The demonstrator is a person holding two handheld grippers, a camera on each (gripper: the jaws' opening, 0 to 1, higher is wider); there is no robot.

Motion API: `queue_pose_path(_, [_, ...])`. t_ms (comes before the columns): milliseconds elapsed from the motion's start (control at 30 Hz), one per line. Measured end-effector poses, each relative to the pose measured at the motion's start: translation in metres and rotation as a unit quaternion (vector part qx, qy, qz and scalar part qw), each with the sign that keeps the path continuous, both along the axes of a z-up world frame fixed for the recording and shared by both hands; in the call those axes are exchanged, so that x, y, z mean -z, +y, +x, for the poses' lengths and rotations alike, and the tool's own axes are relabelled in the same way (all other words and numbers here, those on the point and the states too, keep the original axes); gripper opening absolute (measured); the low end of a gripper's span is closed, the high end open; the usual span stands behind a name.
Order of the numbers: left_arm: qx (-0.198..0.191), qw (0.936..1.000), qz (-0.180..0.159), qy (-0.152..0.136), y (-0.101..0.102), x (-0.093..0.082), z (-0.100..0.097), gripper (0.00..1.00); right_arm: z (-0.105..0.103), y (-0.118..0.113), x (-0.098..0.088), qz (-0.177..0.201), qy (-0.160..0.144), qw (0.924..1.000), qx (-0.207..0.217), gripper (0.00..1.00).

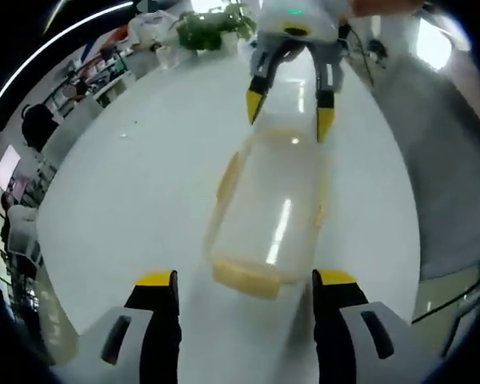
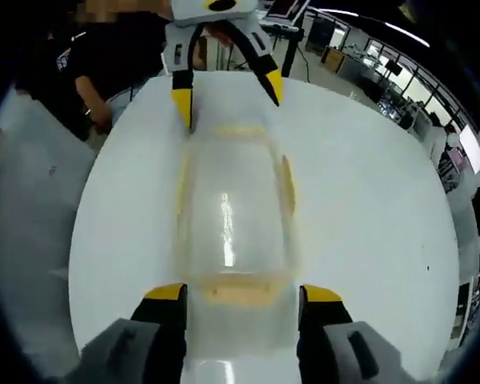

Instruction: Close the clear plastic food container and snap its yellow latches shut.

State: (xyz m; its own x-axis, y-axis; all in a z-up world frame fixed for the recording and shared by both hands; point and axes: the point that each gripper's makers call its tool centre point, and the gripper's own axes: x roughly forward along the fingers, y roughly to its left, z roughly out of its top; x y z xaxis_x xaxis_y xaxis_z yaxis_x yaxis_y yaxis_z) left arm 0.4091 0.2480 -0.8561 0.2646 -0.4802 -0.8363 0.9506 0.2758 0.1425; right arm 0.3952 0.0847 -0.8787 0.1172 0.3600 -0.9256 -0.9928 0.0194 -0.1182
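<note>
A clear plastic food container lies lengthwise on the white table, its lid resting on top. Pale yellow latches show at its near end and along its left side. My left gripper is open, its jaws either side of the near end. My right gripper faces it, open over the far end. In the right gripper view the container runs away from my open right gripper, with an end latch between the jaws and the left gripper open at the far end.
A green plant and small items stand at the table's far edge. A person in dark clothes stands beside the table. Shelves and desks fill the room beyond. Bare table lies on both sides of the container.
</note>
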Motion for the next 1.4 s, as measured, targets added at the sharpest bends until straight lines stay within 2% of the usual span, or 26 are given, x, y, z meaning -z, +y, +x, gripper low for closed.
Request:
queue_pose_path(100, [0.008, 0.9999, 0.0, 0.006, -0.003, 0.002, 0.0, 0.62, -0.002, 0.008, 0.001, 0.022, 0.027, 0.9992, 0.018, 0.54])
queue_pose_path(233, [0.027, 0.9993, 0.023, 0.014, -0.002, 0.011, -0.002, 0.62, -0.001, 0.007, 0.004, 0.013, 0.032, 0.9994, 0.011, 0.53])
queue_pose_path(367, [0.037, 0.9981, 0.043, 0.024, 0.002, 0.022, -0.004, 0.63, -0.004, 0.014, 0.003, 0.029, 0.055, 0.9979, 0.015, 0.51])
queue_pose_path(500, [0.048, 0.997, 0.049, 0.035, 0.001, 0.028, -0.007, 0.61, -0.003, 0.013, 0.009, 0.018, 0.054, 0.9984, 0.01, 0.5])
queue_pose_path(700, [0.048, 0.9968, 0.031, 0.055, -0.003, 0.028, -0.012, 0.56, -0.008, 0.013, 0.011, 0.019, 0.062, 0.9978, 0.014, 0.49])
queue_pose_path(767, [0.049, 0.9968, 0.029, 0.056, -0.003, 0.029, -0.012, 0.56, -0.01, 0.013, 0.012, 0.019, 0.059, 0.998, 0.011, 0.48])
queue_pose_path(900, [0.038, 0.9959, 0.022, 0.079, -0.005, 0.031, -0.015, 0.57, -0.009, 0.012, 0.011, 0.017, 0.063, 0.9978, 0.012, 0.48])
queue_pose_path(1100, [0.045, 0.9961, 0.019, 0.073, -0.004, 0.031, -0.014, 0.57, -0.008, 0.011, 0.012, 0.015, 0.06, 0.9981, 0.006, 0.47])
queue_pose_path(1400, [0.089, 0.9914, 0.053, 0.079, 0.001, 0.032, -0.014, 0.53, -0.007, 0.01, 0.011, 0.014, 0.06, 0.9981, -0.001, 0.46])
